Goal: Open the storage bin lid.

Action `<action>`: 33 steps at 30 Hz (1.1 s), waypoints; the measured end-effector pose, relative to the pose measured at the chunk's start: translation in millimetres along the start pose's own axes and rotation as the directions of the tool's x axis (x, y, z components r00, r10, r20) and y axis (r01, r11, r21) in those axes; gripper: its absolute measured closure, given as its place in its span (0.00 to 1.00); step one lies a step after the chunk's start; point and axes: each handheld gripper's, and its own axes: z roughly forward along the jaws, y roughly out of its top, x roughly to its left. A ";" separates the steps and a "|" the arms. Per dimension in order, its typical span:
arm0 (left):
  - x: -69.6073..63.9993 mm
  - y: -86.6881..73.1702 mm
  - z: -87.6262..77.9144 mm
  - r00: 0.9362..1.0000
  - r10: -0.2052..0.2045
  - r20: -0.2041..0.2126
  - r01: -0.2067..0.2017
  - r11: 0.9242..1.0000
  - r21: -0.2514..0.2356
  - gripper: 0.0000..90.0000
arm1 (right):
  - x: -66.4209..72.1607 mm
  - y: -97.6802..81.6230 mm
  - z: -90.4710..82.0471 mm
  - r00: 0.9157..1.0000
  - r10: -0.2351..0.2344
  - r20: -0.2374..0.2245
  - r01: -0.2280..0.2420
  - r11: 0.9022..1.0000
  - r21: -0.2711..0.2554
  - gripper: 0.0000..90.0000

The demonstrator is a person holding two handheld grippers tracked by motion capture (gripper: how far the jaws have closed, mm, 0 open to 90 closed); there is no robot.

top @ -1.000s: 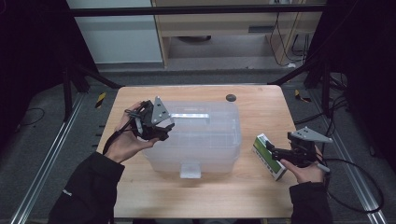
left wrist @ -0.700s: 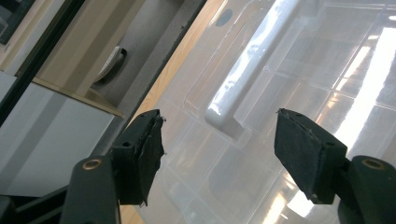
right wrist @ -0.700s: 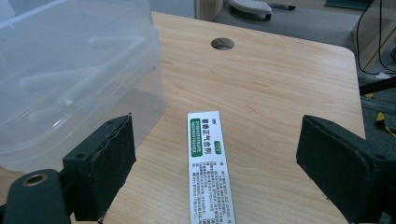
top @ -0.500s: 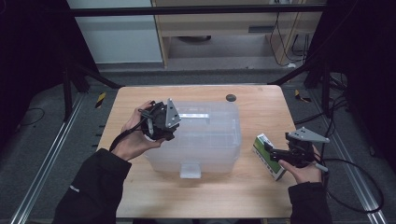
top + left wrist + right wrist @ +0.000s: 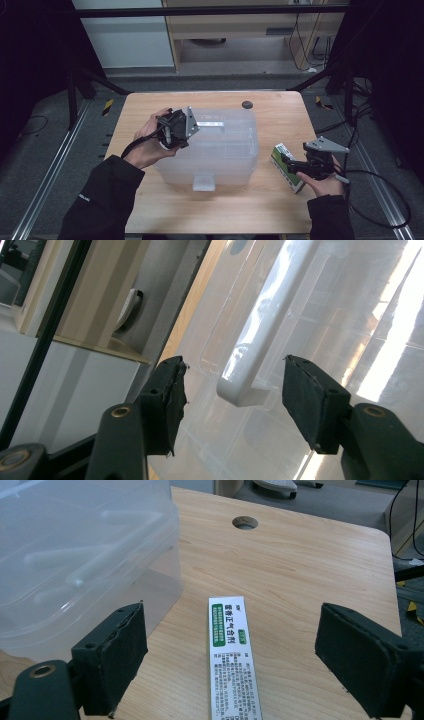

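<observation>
A clear plastic storage box (image 5: 220, 150) with its lid on stands mid-table, and a white handle (image 5: 211, 123) lies along the lid. My left gripper (image 5: 176, 131) hovers over the lid's left end. In the left gripper view its jaws (image 5: 235, 365) straddle the end of the handle (image 5: 250, 375); they have just been closing, and the pads stand clear of it. A green-and-white carton (image 5: 286, 161) lies flat to the right of the box. My right gripper (image 5: 299, 165) rests open just behind the carton (image 5: 231, 655), which lies between its wide jaws (image 5: 232, 611).
A dark round hole (image 5: 247, 105) sits in the wooden table (image 5: 150, 210) near its far edge. The box's white latch (image 5: 203, 182) faces the near edge. Its wall (image 5: 90, 555) rises close to my right gripper's left jaw. Cabinets stand beyond the table.
My left gripper has shifted right over the lid to the handle's end, and its jaws have narrowed. The right gripper and the carton have stayed put.
</observation>
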 end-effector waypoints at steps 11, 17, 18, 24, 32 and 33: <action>-1.8 6.7 8.2 0.998 0.063 0.004 -0.063 0.997 0.040 0.58 | 1.1 -0.6 2.1 1.000 -0.006 -0.004 0.006 1.000 0.008 0.16; -2.2 8.5 12.1 0.996 0.089 0.004 -0.089 0.995 0.053 0.64 | 1.9 -0.2 2.6 1.000 -0.013 -0.011 0.013 1.000 0.011 0.17; -2.1 8.6 12.6 0.996 0.090 0.002 -0.090 0.994 0.055 0.65 | 2.2 -0.2 2.6 1.000 -0.014 -0.012 0.014 1.000 0.011 0.18; -2.3 10.2 15.2 0.995 0.101 0.002 -0.101 0.994 0.053 0.72 | 4.0 -0.4 3.7 1.000 -0.021 -0.019 0.021 1.000 0.019 0.20; -2.9 13.6 15.8 0.991 0.135 0.003 -0.135 0.988 0.069 0.77 | 5.9 0.3 3.7 0.999 -0.036 -0.036 0.037 0.999 0.025 0.24; -2.9 13.6 15.8 0.991 0.135 0.003 -0.135 0.988 0.069 0.77 | 5.9 0.3 3.7 0.999 -0.036 -0.036 0.037 0.999 0.025 0.24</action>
